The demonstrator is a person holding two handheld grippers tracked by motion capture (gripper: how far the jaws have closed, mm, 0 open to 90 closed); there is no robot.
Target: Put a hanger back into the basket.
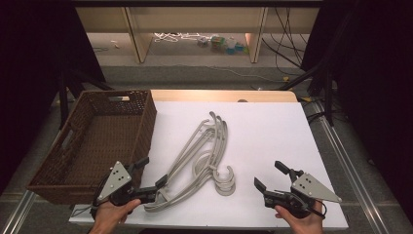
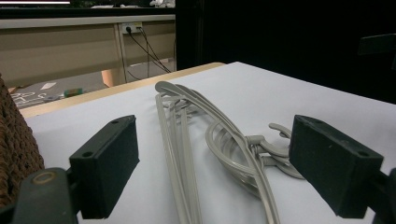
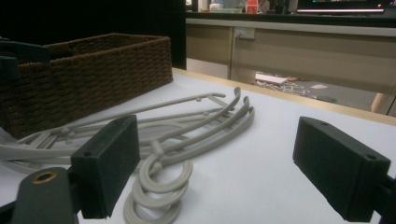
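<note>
Hangers [image 1: 204, 156], grey and stacked, lie on the white tabletop [image 1: 272, 126] just beside a wicker basket [image 1: 92, 141]. Left tool [image 1: 153, 175] has its jaws apart at the stack's near end; right tool [image 1: 270, 178], also open, sits near the hooks, touching nothing.

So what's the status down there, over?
Left gripper open at hangers' near end. Right gripper open, beside the hooks. Basket left of hangers. Nothing blocking.

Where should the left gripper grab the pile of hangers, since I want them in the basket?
Probably at the near end of the hangers, where the thin bars lie bunched flat beside the left gripper. Come in low from the basket side; the open fingers already straddle them.
</note>
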